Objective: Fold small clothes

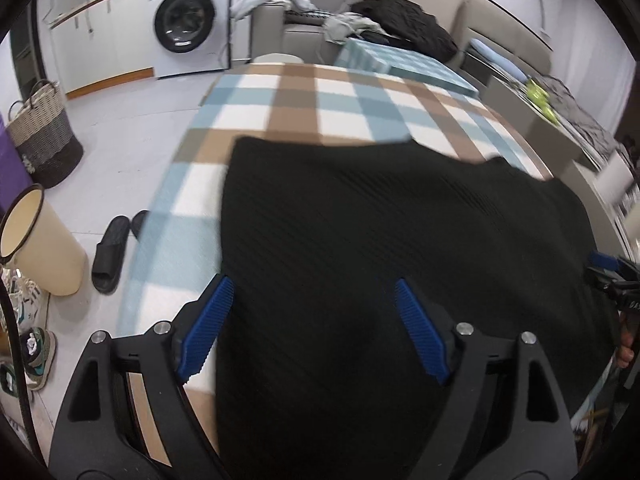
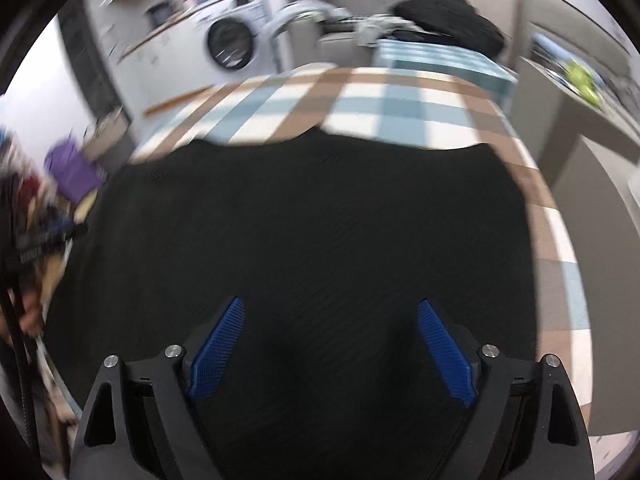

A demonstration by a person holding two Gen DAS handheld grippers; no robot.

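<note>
A black ribbed garment (image 1: 380, 240) lies spread flat on a table covered by a brown, blue and white checked cloth (image 1: 304, 100). My left gripper (image 1: 314, 286) is open and empty, just above the garment's near left part, its left finger by the garment's left edge. In the right wrist view the same garment (image 2: 312, 220) fills the middle. My right gripper (image 2: 330, 306) is open and empty above its near edge. The right gripper (image 1: 612, 276) also shows at the left wrist view's right edge. The left gripper (image 2: 48, 236) shows at the right wrist view's left edge.
A washing machine (image 1: 192, 20) stands at the back left. A sofa with dark clothes (image 1: 404, 20) is behind the table. On the floor at left are a woven basket (image 1: 44, 136), a cream bin (image 1: 36, 240), black slippers (image 1: 112, 252) and shoes.
</note>
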